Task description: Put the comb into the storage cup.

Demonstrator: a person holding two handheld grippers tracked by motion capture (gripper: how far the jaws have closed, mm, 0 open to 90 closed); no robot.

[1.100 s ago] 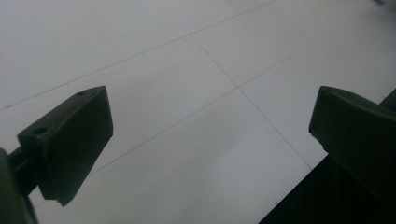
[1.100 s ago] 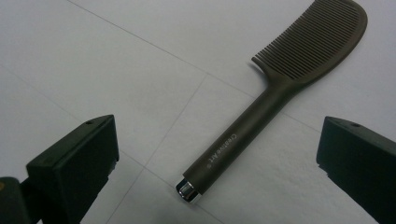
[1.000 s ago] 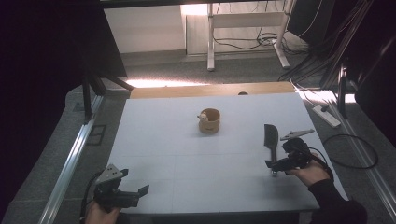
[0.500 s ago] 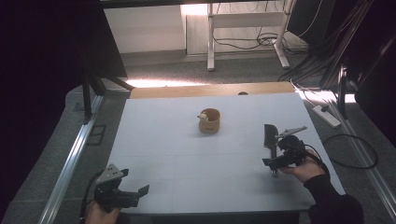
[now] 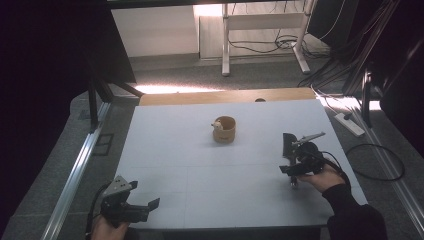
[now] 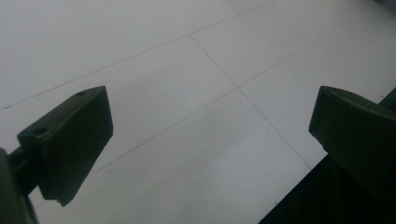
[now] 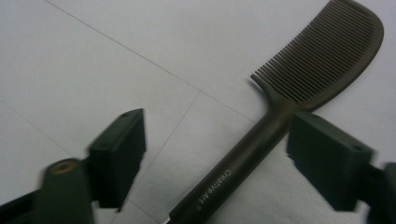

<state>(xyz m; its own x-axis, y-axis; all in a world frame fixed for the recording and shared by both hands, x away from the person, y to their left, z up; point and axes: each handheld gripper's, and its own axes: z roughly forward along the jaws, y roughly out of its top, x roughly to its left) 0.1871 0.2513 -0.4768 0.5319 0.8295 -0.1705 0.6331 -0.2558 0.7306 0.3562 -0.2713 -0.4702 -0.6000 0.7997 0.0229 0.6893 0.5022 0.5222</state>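
Note:
A dark comb [image 5: 286, 144] lies on the right side of the white table [image 5: 200, 170], teeth end away from me. In the right gripper view the comb [image 7: 317, 56] has "CreativeArt" printed on its handle. My right gripper [image 5: 295, 167] sits low over that handle. Its jaws have just been closing, with the handle between them [image 7: 217, 128]; a gap still separates the left jaw from the handle. My left gripper [image 5: 145, 210] rests at the table's near left edge, its jaws wide open [image 6: 210, 126] over bare table. A small wooden cup [image 5: 224, 130] stands mid-table.
A pale object pokes over the cup's rim [image 5: 217, 124]. A wooden strip [image 5: 225, 96] runs along the table's far edge. On the floor to the right lie a power strip [image 5: 350, 125] and cables. A metal rail [image 5: 75, 175] runs along the left.
The right gripper has shifted slightly left onto the comb's handle. The left gripper has stayed put.

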